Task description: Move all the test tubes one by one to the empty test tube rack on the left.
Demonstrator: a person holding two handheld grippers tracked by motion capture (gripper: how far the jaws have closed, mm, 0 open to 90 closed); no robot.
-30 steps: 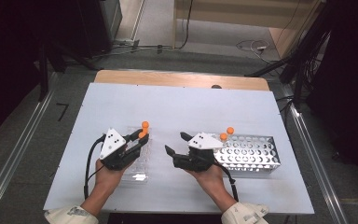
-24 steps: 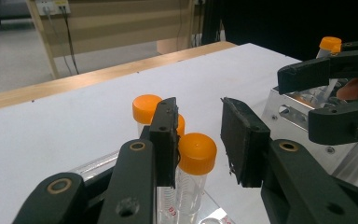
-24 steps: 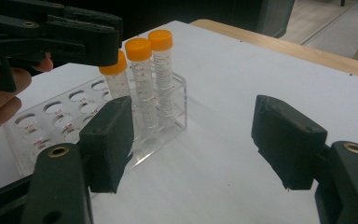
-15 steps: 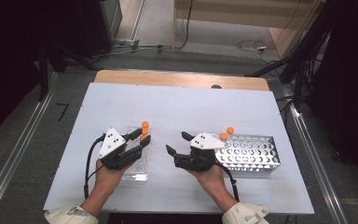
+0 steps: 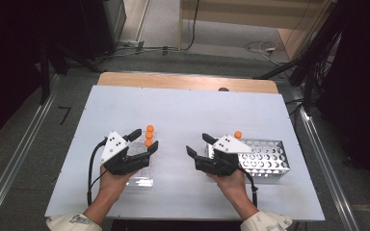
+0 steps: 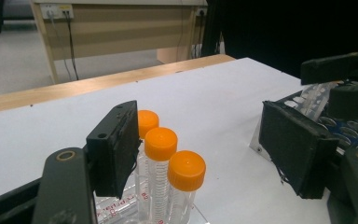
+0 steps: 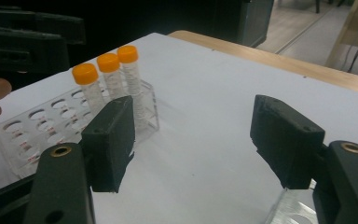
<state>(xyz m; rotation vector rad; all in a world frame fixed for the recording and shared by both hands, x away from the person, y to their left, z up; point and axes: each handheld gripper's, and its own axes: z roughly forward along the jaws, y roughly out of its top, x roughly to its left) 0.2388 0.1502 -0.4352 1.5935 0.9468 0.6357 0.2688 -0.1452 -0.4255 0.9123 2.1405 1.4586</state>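
Three clear tubes with orange caps (image 6: pixel 161 142) stand upright in a row at the far end of a clear plastic rack (image 5: pixel 139 171). My left gripper (image 6: pixel 205 149) is open. Its jaws have just been opening, and the tubes stand between them, close by the left pad (image 6: pixel 116 149), with no pad pressing on them. In the high view this left gripper (image 5: pixel 146 140) sits over the rack around the tubes (image 5: pixel 149 135). My right gripper (image 5: pixel 197 144) is open with nothing in it, just left of a metal rack (image 5: pixel 265 159) holding one orange-capped tube (image 5: pixel 238 134).
The white table top (image 5: pixel 188 110) has a wooden strip (image 5: pixel 188 81) along its far edge. The right gripper view shows the clear rack (image 7: pixel 51 126), its tubes (image 7: pixel 107 63) and the left gripper (image 7: pixel 23 42) beyond. Cables and dark furniture lie past the table.
The left gripper's jaws have spread apart around the tubes; its hand stayed put. The right gripper has shifted a little to the right, toward the metal rack.
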